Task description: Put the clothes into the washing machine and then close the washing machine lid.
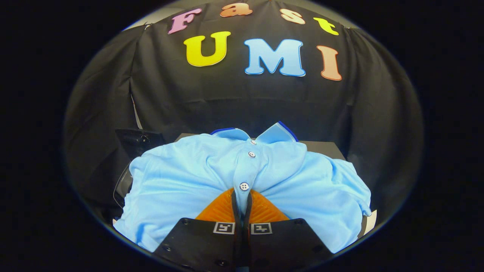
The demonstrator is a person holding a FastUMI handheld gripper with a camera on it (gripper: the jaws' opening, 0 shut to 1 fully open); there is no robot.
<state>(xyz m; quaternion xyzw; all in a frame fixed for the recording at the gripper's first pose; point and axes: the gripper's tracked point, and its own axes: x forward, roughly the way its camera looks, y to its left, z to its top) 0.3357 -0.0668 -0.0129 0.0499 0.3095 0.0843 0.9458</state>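
Polo shirt (pixel 189 177), light blue, buttoned placket with darker-edged collar, draped crumpled over a dark boxy surface (pixel 321 147) before the black cloth wall; gripper (pixel 242 200) fingers drawn nearly together, pinching a fold of the placket fabric just below the lowest button (pixel 244 186).

My gripper (pixel 242 198) has ribbed finger pads (pixel 221 209) pinched on the polo shirt (pixel 181 177), a soft matt knit cloth with smooth glossy plastic buttons (pixel 244 186). The machine lid (pixel 138 141) is glossy plastic.
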